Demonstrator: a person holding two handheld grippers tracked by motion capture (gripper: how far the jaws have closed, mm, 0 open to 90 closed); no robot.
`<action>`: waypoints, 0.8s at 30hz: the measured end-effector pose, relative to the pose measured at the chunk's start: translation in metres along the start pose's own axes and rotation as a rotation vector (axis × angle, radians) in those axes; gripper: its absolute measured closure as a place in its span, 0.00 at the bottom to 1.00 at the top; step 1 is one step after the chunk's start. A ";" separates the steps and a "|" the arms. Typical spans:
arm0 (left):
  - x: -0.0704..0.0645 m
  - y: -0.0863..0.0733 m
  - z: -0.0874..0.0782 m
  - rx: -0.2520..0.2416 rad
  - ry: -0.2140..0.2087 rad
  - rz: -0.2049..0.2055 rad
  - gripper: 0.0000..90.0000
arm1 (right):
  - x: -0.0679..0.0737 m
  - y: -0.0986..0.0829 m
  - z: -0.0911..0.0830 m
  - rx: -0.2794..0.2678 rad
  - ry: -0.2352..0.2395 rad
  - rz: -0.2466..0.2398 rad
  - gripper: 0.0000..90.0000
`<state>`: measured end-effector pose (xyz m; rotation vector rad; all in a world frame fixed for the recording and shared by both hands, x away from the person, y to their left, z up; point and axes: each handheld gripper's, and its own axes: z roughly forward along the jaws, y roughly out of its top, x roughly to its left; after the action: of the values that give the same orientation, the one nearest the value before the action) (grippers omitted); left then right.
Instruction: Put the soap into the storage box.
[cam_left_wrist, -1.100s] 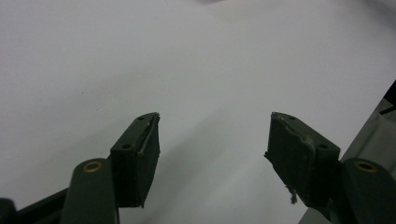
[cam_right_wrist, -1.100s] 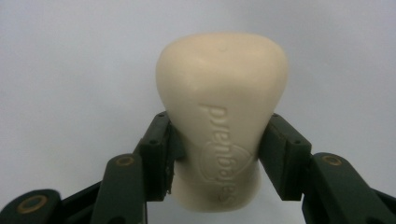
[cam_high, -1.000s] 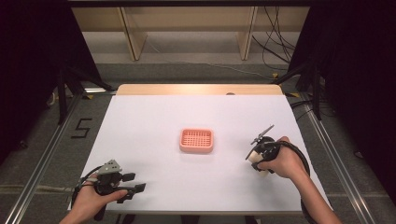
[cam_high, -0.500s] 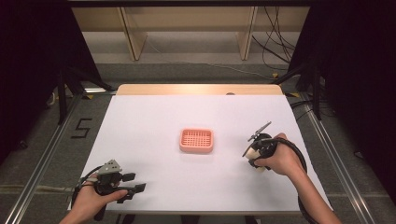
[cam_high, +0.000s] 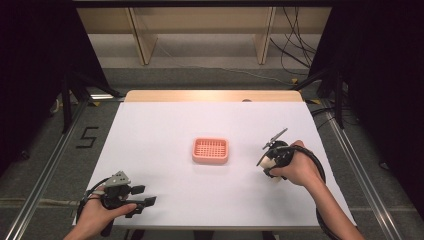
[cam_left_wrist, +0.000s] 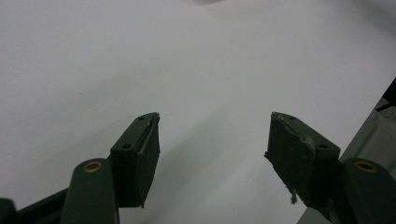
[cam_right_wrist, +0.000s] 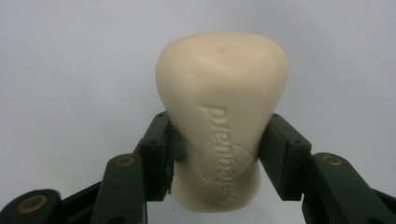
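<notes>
Right gripper (cam_right_wrist: 215, 154): my jaws are closed on a cream, rounded, moulded bar of soap (cam_right_wrist: 219, 116), one pad on each long side.
Soap position: in the high view the bar (cam_high: 270, 163) sits in my right gripper (cam_high: 269, 159), to the right of the pink slotted plastic soap dish (cam_high: 210, 150) and well apart from it, over the white table top (cam_high: 165, 125).
Soap handling: I judge it rigid, fairly light, smooth and likely slippery; hard clamping could dent the surface.
Hold point: I grip across the narrower waist, at the embossed lettering, below the wider rounded end; this looks like the securest place, since the flare resists sliding out.
Left gripper (cam_left_wrist: 212, 140): my jaws stand wide apart and hold nothing.
Left position: near the table's front edge, left of the dish (cam_high: 127, 192).
</notes>
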<state>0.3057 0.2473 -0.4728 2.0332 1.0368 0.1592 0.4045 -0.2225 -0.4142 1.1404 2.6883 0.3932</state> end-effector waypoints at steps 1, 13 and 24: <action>-0.001 0.000 0.000 -0.002 0.004 -0.011 0.38 | -0.001 0.001 0.000 -0.006 -0.005 -0.016 0.56; -0.001 0.000 0.000 -0.006 -0.006 -0.003 0.38 | 0.002 0.008 -0.002 -0.002 -0.005 -0.006 0.56; -0.001 0.000 0.000 -0.014 -0.007 -0.011 0.38 | 0.002 0.014 -0.002 -0.013 -0.009 -0.016 0.56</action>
<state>0.3049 0.2464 -0.4726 2.0143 1.0392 0.1527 0.4120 -0.2116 -0.4075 1.1142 2.6808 0.4013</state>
